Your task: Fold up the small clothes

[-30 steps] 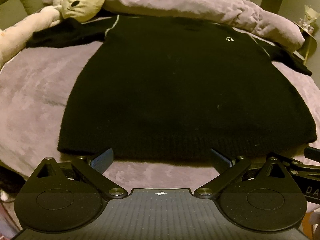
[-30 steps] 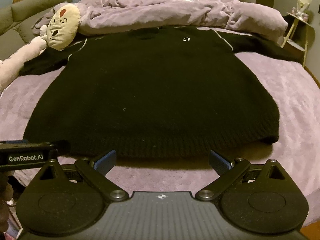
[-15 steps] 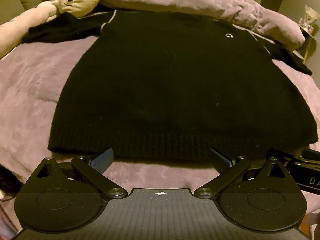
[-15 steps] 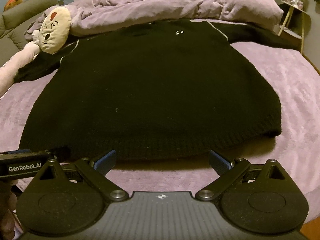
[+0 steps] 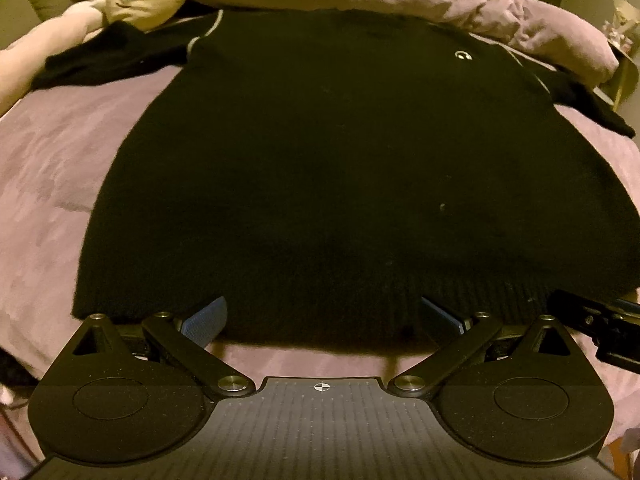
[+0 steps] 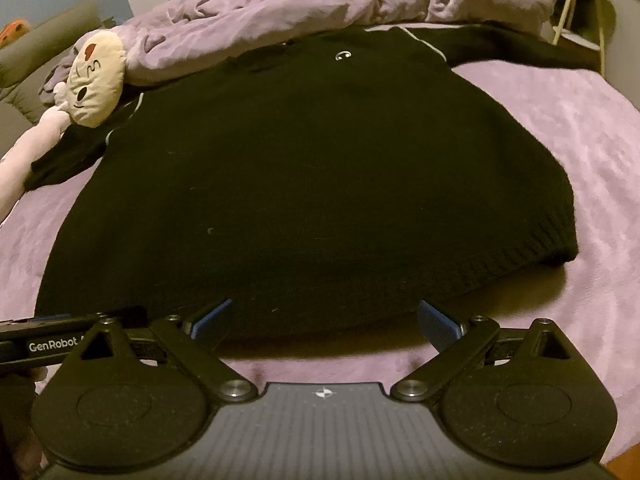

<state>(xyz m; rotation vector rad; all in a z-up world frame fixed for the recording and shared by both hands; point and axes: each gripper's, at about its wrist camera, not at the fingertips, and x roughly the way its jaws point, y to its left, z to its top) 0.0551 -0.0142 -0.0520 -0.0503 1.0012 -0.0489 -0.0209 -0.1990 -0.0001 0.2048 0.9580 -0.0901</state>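
Since the earlier frames we have brought both tools forward and lower, so the ribbed hem of the black sweater [image 5: 340, 184] now reaches in between the fingers of each, where before it lay just ahead of them.

Nearest us, the left tool [image 5: 322, 316] sits low and level over the bed [image 5: 48, 200], pointing toward 12 o'clock, its blue pads [image 5: 204, 316] spread wide on either side of the hem at 6 o'clock; nothing is clamped. At 3 o'clock in the left view, the dark body of the right tool juts in from the edge, just beside the hem's right corner.

The right tool [image 6: 324, 318] is held the same way, low, level and wide apart, with its blue pads [image 6: 438, 322] at the hem. The left tool [image 6: 60, 334] shows at 9 o'clock in that view, close alongside, its printed side facing the camera.

Beyond the tools the sweater lies flat and face up on the purple bed, hem toward us and collar away, both sleeves stretched out to the sides. A small white logo [image 6: 343, 55] sits on the chest.

Farther off, at 10 o'clock, a cream plush toy [image 6: 94, 84] rests by the left sleeve. At 12 o'clock a rumpled purple duvet [image 6: 320, 4] is heaped behind the collar.
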